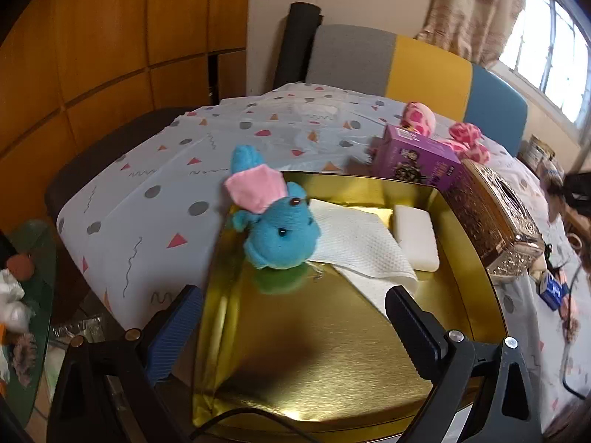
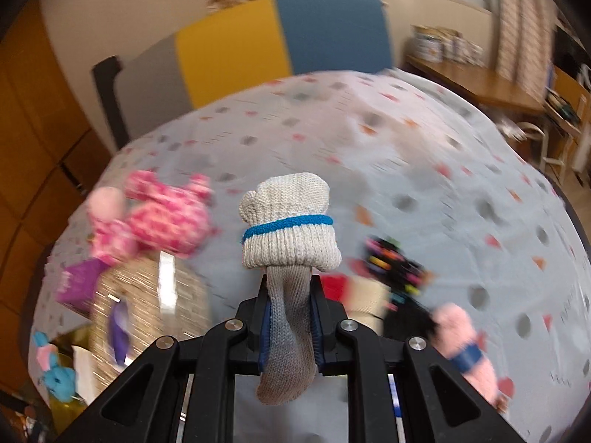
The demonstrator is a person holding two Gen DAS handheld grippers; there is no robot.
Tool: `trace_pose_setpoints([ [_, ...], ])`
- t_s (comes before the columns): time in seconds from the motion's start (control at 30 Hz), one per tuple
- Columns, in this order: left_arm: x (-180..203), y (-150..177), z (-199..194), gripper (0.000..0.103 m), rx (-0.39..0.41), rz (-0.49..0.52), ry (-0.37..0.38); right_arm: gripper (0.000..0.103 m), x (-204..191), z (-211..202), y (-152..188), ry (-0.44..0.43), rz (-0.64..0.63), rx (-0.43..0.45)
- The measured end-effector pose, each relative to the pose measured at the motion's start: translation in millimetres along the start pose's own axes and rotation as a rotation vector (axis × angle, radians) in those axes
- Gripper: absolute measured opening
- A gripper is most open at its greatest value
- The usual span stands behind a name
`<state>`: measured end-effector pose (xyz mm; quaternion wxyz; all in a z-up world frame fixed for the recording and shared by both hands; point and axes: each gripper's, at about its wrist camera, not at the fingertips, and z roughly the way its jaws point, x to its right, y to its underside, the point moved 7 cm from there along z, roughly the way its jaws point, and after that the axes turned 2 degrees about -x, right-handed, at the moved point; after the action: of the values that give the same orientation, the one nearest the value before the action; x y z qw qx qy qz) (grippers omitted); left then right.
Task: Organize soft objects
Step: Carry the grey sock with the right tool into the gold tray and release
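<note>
Blurred, perhaps markers: dark clutter [image 2: 397,277]

1. I see a tablecloth [image 1: 155,170] filling the middle of both views, pale with grey dots, pink and orange triangles and squiggles.
2. A purple box [image 1: 417,157] lies right of centre in the left view, touching the far rim of the gold tray.
3. An ornate gold box [image 1: 498,214] runs along the right side, just beside the purple one.
4. A chair back [image 1: 417,66] in grey, yellow and blue stands at the top of the frame, behind the table.
5. A window [image 1: 550,55] glows at the upper right, a curtain [image 1: 472,7] beside it.
6. Orange wood panels [image 1: 92,48] fill the upper left.
7. In the right view, a wooden desk [image 2: 476,81] sits at the upper right, blurred.
</note>
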<state>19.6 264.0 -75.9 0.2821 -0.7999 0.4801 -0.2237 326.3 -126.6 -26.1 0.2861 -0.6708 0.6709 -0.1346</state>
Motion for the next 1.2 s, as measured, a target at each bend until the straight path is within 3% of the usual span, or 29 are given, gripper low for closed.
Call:
trace_pose_setpoints([
  [0.17,-12.9,0.9,-2.4,0.1,0.004,-0.027,-0.005,0.016,-85.2,8.6,-25.0,-0.073,-0.1,0.0],
  [0.3,-19.2,2.6,-0.4,0.1,-0.005,-0.044,-0.008,0.016,-149.5,15.6,-23.9,-0.154,-0.162,-0.022],
  [0.4,-21.4,3.4,1.1,0.1,-0.009,-0.05,-0.01,0.016,-191.8,18.7,-5.6,-0.23,-0.215,-0.061],
  [0.53,-21.6,4.9,3.4,0.1,-0.016,-0.06,-0.005,0.016,-246.0,17.1,44.9,-0.309,-0.346,-0.125],
  [0.77,-15.4,6.7,3.8,0.1,-0.021,-0.046,0.004,0.016,-281.0,23.3,130.3,-0.376,-0.453,-0.24],
  [0.97,-12.9,8.8,3.1,0.1,-0.027,-0.047,0.0,0.02,-290.6,50.4,165.4,-0.364,-0.437,-0.313],
  [1.03,-13.5,9.2,3.3,0.1,-0.028,-0.047,0.0,0.024,-292.2,63.2,170.5,-0.347,-0.424,-0.341],
  [1.2,-10.9,9.7,3.3,0.1,-0.024,-0.036,0.004,0.047,-289.1,73.3,170.9,-0.356,-0.372,-0.346],
])
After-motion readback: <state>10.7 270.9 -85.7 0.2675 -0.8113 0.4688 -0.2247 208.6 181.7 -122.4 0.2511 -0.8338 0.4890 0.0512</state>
